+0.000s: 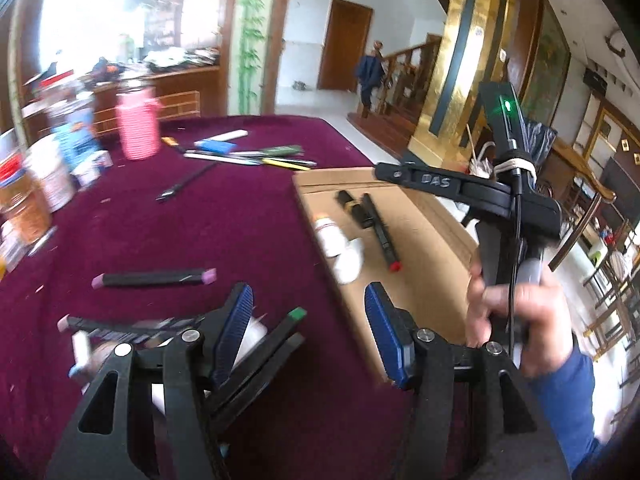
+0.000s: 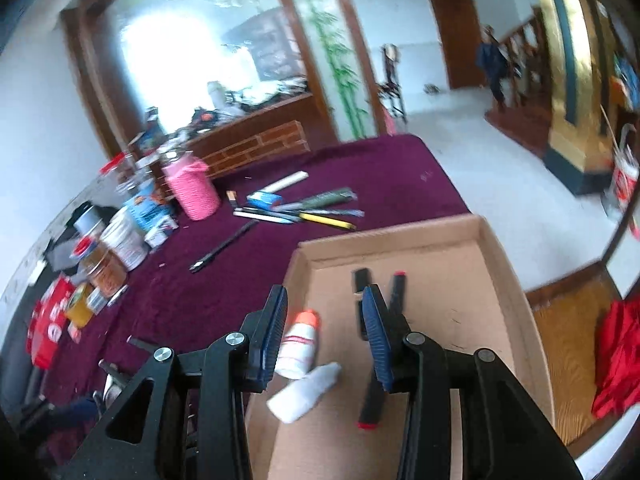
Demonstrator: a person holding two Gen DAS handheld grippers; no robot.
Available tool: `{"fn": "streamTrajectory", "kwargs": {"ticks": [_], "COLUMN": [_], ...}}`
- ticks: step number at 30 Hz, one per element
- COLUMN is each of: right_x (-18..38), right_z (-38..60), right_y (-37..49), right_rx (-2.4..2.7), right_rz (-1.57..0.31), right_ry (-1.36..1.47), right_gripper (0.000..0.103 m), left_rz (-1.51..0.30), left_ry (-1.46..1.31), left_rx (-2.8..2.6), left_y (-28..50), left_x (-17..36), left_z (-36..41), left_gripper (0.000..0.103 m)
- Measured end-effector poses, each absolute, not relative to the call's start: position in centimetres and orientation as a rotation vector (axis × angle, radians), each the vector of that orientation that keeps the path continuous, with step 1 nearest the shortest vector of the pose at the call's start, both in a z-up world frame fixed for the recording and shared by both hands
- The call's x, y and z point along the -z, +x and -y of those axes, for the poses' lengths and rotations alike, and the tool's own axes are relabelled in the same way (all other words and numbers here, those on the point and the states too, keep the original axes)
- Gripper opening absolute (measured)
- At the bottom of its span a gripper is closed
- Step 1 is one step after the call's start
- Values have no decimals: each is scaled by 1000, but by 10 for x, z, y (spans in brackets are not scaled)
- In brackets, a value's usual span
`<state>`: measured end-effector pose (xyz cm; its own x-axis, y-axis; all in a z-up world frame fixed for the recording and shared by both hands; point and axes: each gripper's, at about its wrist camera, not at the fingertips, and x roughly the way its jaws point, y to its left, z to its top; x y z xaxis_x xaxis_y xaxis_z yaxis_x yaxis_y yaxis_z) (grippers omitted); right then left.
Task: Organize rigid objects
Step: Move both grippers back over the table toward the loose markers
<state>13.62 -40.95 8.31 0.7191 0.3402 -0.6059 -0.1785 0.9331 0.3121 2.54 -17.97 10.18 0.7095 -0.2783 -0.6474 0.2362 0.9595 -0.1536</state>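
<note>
Left wrist view: a table under a maroon cloth fills the ground ahead of the jaws; beyond it a white-floored room with a wooden door, a stair rail and a gilt pillar. Far ahead and left of the jaws, a pink ribbed bottle, with jars and cartons crowded further left. Ahead and right, a shallow cardboard tray sits on the cloth; right wrist view shows its raised rim. Inside it: a white bottle with an orange cap, a white roll touching it, and black markers with red ends. Loose pens lie in a heap far ahead on the cloth; a black marker with pink ends lies just ahead-left of the left jaws. Left gripper stands released, wide, nothing between the pads. Right gripper hangs over the tray, jaws parted and empty, the bottle below the gap, untouched. A hand in a blue sleeve grips the right tool's handle.
</note>
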Motion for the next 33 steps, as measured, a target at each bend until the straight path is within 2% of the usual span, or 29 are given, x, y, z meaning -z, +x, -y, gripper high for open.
{"fn": "streamTrajectory", "kwargs": {"ticks": [2,5,8,12,22,26,31,33], "right_x": [-83,-82,-81,-71,-23,-30,-31,-32], "right_z": [398,383,360,333,263,257,232,214], "right_y": [130,112,81,38,-10,-24,-37,-41], "right_rx": [-321,-396,-433,-535,-675,-734,-780,-804], "right_rz": [-734,-794,-827,-840,-859,-798,-801,-812], "right_ry": [218,263,235,284,145,90,-23,-91], "right_gripper": [41,41,41,48,48,48,48,47], "left_rz": [-710,-708,-751,-787,-813,-809,-723,-751], "left_ry": [-70,-109,-207,-354,-369,-437,-526,-566], "left_rx": [259,200,134,85,96,99,40,23], "left_y": [10,-12,-20,-20,-24,-19,-18,-14], "left_x": [-100,-91,-70,-47,-23,-16,-17,-10], "left_z": [155,106,53,5,-7,-22,-45,-50], "left_gripper": [58,65,65,65,65,65,65,65]}}
